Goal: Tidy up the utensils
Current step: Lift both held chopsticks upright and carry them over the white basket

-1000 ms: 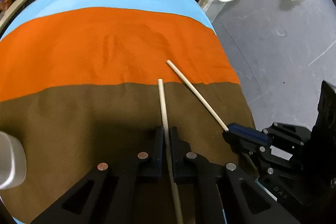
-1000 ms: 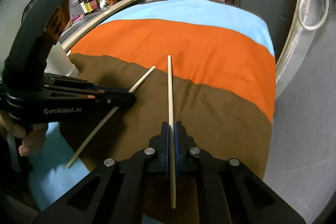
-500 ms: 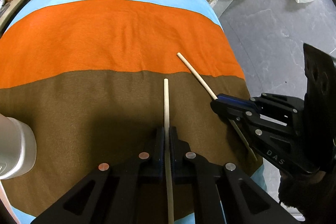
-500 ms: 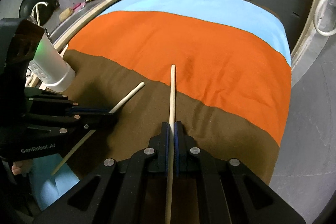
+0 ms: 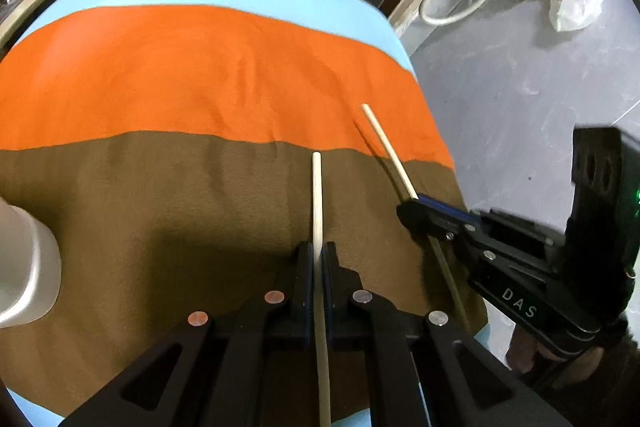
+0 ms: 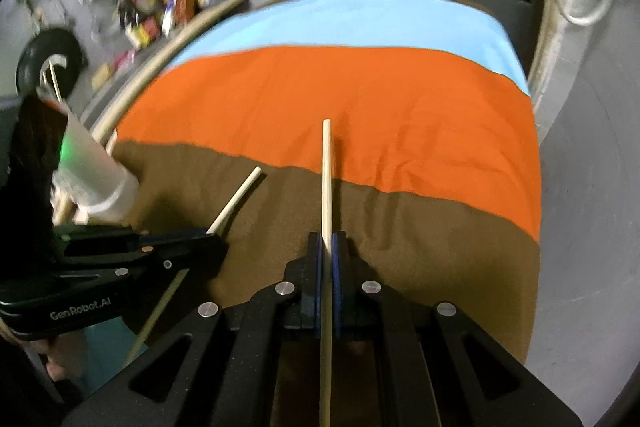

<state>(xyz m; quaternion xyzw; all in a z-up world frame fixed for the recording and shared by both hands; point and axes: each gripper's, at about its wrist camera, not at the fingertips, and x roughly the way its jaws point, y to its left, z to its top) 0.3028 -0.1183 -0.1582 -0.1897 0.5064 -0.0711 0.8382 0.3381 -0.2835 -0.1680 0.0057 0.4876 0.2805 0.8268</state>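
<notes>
Each gripper holds one pale wooden chopstick above a table draped in a brown, orange and blue striped cloth (image 5: 200,75). My left gripper (image 5: 317,255) is shut on a chopstick (image 5: 317,195) that points forward over the brown stripe. In the right wrist view that left gripper (image 6: 212,241) and its chopstick (image 6: 240,195) show at the left. My right gripper (image 6: 328,243) is shut on the other chopstick (image 6: 326,171), whose tip reaches the orange stripe. The left wrist view shows the right gripper (image 5: 412,207) at the right with its chopstick (image 5: 384,143).
A white cylindrical holder (image 5: 24,267) stands on the cloth at the left edge; it appears again as the white holder (image 6: 92,171) with sticks rising from it. The table's right edge (image 5: 432,131) drops to a grey floor. Bottles and clutter (image 6: 168,3) lie beyond the far left.
Both grippers have shifted slightly over the cloth with their chopsticks still gripped. The right gripper has drawn nearer in the left wrist view. The white holder shows more fully at the left.
</notes>
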